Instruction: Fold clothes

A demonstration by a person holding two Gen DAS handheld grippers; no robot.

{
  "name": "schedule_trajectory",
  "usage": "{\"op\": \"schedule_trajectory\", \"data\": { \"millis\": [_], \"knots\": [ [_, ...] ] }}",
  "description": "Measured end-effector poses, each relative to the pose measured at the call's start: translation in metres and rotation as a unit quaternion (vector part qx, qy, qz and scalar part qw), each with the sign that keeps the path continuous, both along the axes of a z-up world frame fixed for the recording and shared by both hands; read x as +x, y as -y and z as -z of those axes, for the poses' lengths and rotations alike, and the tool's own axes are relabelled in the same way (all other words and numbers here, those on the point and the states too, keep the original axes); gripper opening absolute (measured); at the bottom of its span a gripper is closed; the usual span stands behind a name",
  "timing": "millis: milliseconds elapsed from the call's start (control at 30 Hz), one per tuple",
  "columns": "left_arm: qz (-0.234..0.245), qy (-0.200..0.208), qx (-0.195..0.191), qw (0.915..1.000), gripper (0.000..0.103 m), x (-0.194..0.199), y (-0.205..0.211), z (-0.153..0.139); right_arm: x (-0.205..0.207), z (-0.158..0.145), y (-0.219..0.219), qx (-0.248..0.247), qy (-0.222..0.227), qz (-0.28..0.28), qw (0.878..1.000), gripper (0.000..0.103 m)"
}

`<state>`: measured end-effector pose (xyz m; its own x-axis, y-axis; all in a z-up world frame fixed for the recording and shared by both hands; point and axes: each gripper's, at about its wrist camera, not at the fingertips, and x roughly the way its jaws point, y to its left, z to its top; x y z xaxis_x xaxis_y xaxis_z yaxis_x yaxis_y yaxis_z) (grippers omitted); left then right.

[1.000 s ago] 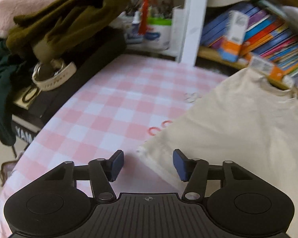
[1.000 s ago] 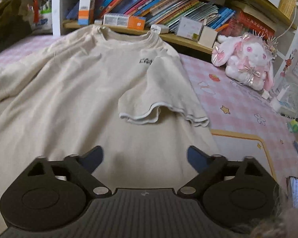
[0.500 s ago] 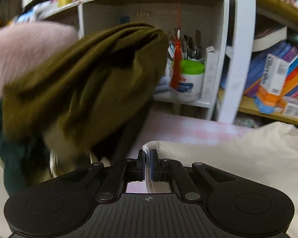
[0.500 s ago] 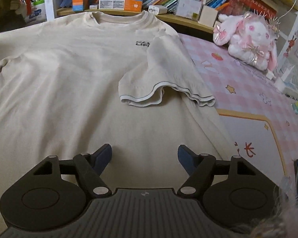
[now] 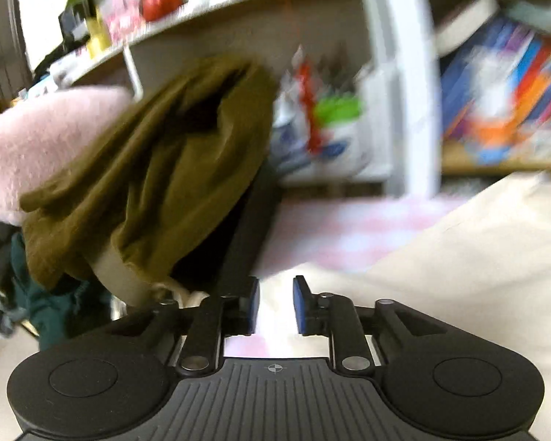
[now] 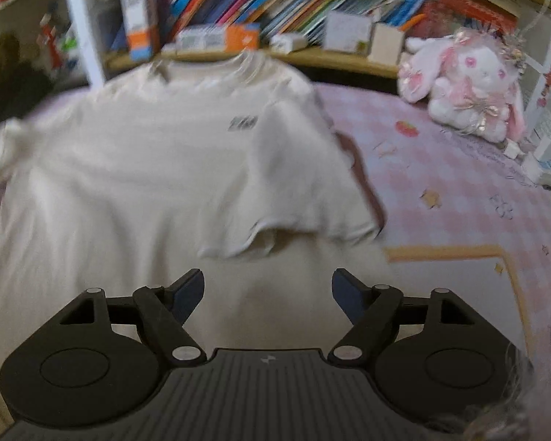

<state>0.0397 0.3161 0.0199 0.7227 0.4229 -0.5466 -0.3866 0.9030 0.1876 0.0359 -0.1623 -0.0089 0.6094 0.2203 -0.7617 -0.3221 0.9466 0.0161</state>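
Opening narrowly, left gripper (image 5: 274, 303) jaws empty; right gripper (image 6: 268, 294) jaws wide above shirt (image 6: 128, 183).

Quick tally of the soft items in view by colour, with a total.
Cream: 1, cotton T-shirt
Olive: 1, bunched garment
Dark teal: 1, crumpled cloth
Pink: 2, fluffy cushion and plush rabbit
Total: 5

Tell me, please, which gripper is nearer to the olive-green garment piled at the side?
Left. The left gripper sits just below and right of the olive-green garment, jaws parted, having just opened. The right gripper hovers over the cream T-shirt; the pile appears only at its view's far left edge.
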Motion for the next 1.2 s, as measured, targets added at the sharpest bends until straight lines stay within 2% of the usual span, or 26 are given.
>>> {"op": "schedule_trajectory", "data": {
  "millis": [100, 167, 233, 333, 500, 567, 600, 633, 733, 867, 967, 1133, 1200],
  "knots": [
    [0.073, 0.025, -0.046, 0.9960, 0.036, -0.039, 0.050, -0.005, 0.021, -0.006, 0.017, 0.033, -0.004, 0.022, 0.999, 0.075],
    [0.118, 0.021, -0.086, 0.9891, 0.044, -0.059, 0.087, 0.001, 0.036, -0.007, 0.029, 0.056, -0.011, 0.041, 0.998, 0.075],
    [0.155, 0.011, -0.120, 0.9805, 0.044, -0.078, 0.126, 0.014, 0.047, -0.006, 0.038, 0.066, -0.017, 0.056, 0.996, 0.075],
    [0.168, -0.011, -0.147, 0.9748, 0.044, -0.098, 0.180, 0.032, 0.064, 0.002, 0.052, 0.080, -0.035, 0.066, 0.994, 0.070],
    [0.127, -0.061, -0.151, 0.9785, 0.044, -0.107, 0.227, 0.062, 0.086, 0.022, 0.068, 0.118, -0.086, 0.049, 0.988, 0.035],
    [0.116, -0.081, -0.130, 0.9813, 0.044, -0.108, 0.243, 0.070, 0.087, 0.024, 0.069, 0.120, -0.088, 0.028, 0.988, 0.027],
    [0.111, -0.090, -0.117, 0.9828, 0.044, -0.106, 0.248, 0.074, 0.088, 0.024, 0.069, 0.115, -0.087, 0.015, 0.989, 0.014],
    [0.103, -0.095, -0.106, 0.9844, 0.044, -0.105, 0.252, 0.075, 0.090, 0.024, 0.071, 0.111, -0.086, 0.003, 0.990, 0.006],
    [0.076, -0.100, -0.096, 0.9875, 0.045, -0.106, 0.258, 0.074, 0.098, 0.013, 0.088, 0.109, -0.062, -0.020, 0.992, 0.004],
    [0.047, -0.099, -0.087, 0.9901, 0.052, -0.109, 0.260, 0.074, 0.125, -0.010, 0.113, 0.062, 0.004, -0.043, 0.997, 0.004],
    [0.033, -0.103, -0.087, 0.9904, 0.053, -0.105, 0.262, 0.074, 0.156, -0.020, 0.131, 0.021, 0.042, -0.035, 0.998, 0.004],
    [0.017, -0.110, -0.077, 0.9908, 0.053, -0.100, 0.269, 0.074, 0.215, -0.019, 0.160, -0.048, 0.071, -0.006, 0.996, 0.004],
    [0.013, -0.113, -0.073, 0.9908, 0.053, -0.099, 0.272, 0.073, 0.234, -0.012, 0.170, -0.067, 0.063, 0.002, 0.996, 0.004]
  ]
}}
